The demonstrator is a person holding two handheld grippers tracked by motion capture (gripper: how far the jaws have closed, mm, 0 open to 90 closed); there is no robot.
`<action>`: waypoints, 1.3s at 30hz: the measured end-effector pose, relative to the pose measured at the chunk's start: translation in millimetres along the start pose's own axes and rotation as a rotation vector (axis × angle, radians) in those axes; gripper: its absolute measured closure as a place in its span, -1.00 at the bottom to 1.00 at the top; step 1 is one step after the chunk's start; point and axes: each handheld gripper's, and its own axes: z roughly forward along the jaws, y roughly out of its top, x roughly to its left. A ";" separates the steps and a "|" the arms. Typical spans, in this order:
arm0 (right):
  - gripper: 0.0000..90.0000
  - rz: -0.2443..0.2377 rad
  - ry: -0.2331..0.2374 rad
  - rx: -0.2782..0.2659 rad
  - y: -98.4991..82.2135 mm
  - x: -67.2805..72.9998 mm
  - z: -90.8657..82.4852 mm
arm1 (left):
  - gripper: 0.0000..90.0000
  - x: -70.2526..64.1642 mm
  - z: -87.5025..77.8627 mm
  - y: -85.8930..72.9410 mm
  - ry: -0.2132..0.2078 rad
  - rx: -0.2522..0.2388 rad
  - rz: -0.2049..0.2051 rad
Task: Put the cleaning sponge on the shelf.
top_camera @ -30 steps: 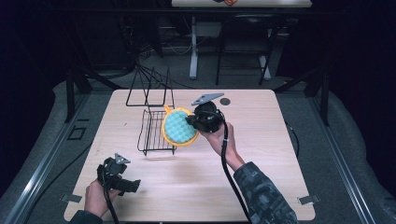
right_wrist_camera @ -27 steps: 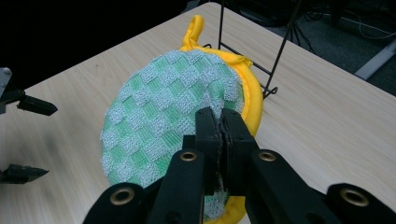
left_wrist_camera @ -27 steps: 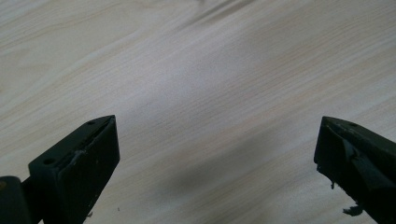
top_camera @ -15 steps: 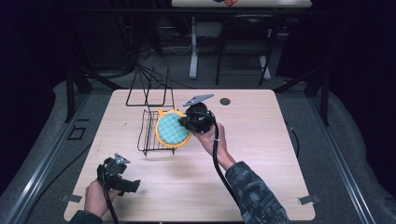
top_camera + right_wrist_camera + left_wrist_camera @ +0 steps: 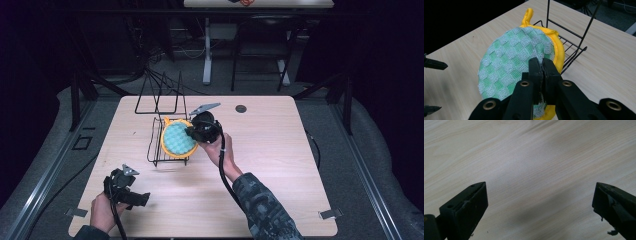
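Observation:
A round pad (image 5: pixel 176 140) with a green checkered face, a yellow rim and a yellow loop hangs tilted over the black wire rack (image 5: pixel 156 107) at the table's back left. My right gripper (image 5: pixel 191 133) is shut on the pad's right edge. In the right gripper view the two jaws meet on the pad (image 5: pixel 511 60) at the right gripper (image 5: pixel 541 63), with the rack (image 5: pixel 574 47) just behind it. My left gripper (image 5: pixel 141 199) rests near the table's front left corner. Its jaws stand wide apart over bare wood at the left gripper (image 5: pixel 540 195), with nothing between them.
The light wooden table (image 5: pixel 280 165) has a small dark round cap (image 5: pixel 241 108) near its back edge. Beyond the table are dark floor, cables and the legs of another table (image 5: pixel 207 55). The left gripper's jaw tip (image 5: pixel 434 64) shows at the left edge of the right gripper view.
My right gripper has carried the pad to the left and a little lower, so it now overlaps the wire rack. The left hand has kept still.

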 end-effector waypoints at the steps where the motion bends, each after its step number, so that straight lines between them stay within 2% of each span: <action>1: 0.94 0.003 -0.001 -0.001 0.0 0.1 1.5 | -0.99 -0.1 0.0 0.1 0.000 0.000 -0.001; 3: 0.94 0.026 -0.004 0.000 0.0 0.0 6.8 | -0.99 -0.3 0.3 0.3 0.000 0.000 0.001; 9: 0.94 0.054 -0.013 -0.007 -0.4 -0.5 16.7 | -0.99 -0.4 -0.2 0.3 0.000 -0.001 0.000; 31: 0.93 0.112 -0.033 -0.003 -4.1 3.0 45.8 | -0.99 0.1 -0.5 0.5 -0.005 -0.002 -0.001; 39: 0.93 0.124 -0.042 0.016 -5.8 5.6 59.8 | -0.99 1.3 -0.3 0.3 -0.010 -0.003 -0.005</action>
